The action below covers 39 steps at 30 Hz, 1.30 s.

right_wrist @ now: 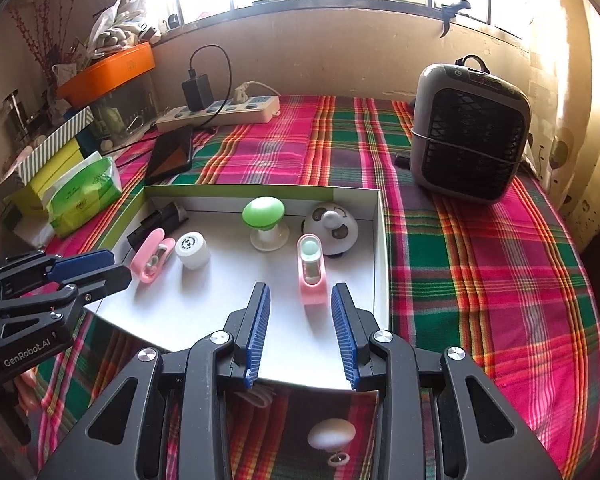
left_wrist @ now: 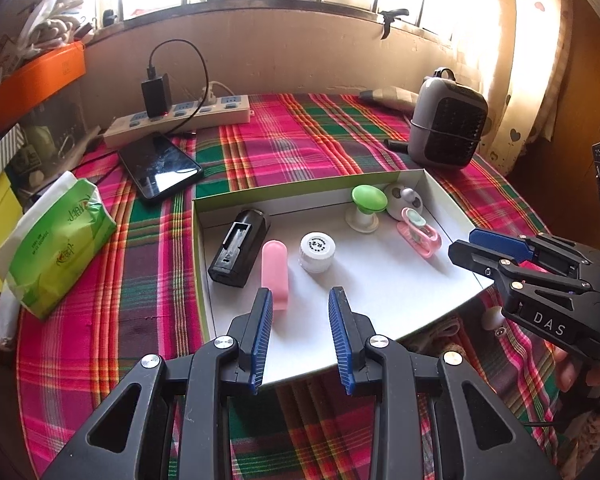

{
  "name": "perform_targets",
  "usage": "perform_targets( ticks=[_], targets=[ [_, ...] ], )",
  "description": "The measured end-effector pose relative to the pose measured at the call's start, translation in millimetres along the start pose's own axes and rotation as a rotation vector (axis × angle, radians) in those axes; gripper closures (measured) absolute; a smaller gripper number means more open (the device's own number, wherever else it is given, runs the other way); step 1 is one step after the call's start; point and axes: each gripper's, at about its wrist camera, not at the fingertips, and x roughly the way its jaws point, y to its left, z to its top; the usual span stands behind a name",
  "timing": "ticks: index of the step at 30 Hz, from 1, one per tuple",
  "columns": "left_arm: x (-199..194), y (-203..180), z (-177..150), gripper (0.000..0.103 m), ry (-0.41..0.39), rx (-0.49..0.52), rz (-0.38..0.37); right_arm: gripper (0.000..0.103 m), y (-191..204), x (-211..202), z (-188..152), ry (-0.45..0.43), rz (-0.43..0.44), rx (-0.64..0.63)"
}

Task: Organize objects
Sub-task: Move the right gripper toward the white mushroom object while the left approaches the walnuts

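A shallow white box [left_wrist: 384,300] with green walls lies on the plaid cloth. It holds a black device [left_wrist: 239,253], a pink case [left_wrist: 275,274], a white jar [left_wrist: 317,251], a green-topped stand [left_wrist: 367,199], a round white gadget [left_wrist: 403,196] and a pink clip with a mint top [left_wrist: 417,230]. My left gripper [left_wrist: 300,316] is open and empty over the box's front, the pink case just ahead of its left finger. My right gripper [right_wrist: 300,312] is open and empty, with the pink clip [right_wrist: 311,270] just ahead between its fingers. A small white round object [right_wrist: 331,434] lies on the cloth below it.
A grey heater [right_wrist: 470,130] stands at the back right. A power strip [left_wrist: 180,118] with a charger, a phone [left_wrist: 160,166], a green tissue pack [left_wrist: 56,240] and stacked boxes with an orange tray [left_wrist: 32,80] sit at the left. Plaid cloth [right_wrist: 480,260] lies right of the box.
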Motion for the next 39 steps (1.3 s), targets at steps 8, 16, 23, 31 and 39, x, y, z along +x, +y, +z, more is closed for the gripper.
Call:
perform_targets(
  ticks=[8,16,23,31,39],
  targets=[
    [-17,-5,-14,0.076,-0.023,-0.004,-0.012,0.070,3,-18,-14,-0.021,-0.009,-0.001],
    [-28,-11,-30,0.076,-0.022,0.008,-0.043,0.070,5,-37,-31,-0.049,-0.005,-0.001],
    [-29,-15,-46,0.076,-0.005,0.006,-0.087,0.070,3,-46,-51,-0.049,-0.011,0.017],
    [-27,-22,-59,0.076,0.013,0.017,-0.128,0.069,3,-53,-75,-0.048,-0.027,0.028],
    [-16,-27,-61,0.071,0.042,0.007,-0.155,0.055,-7,-48,-84,-0.029,-0.023,0.070]
  ],
)
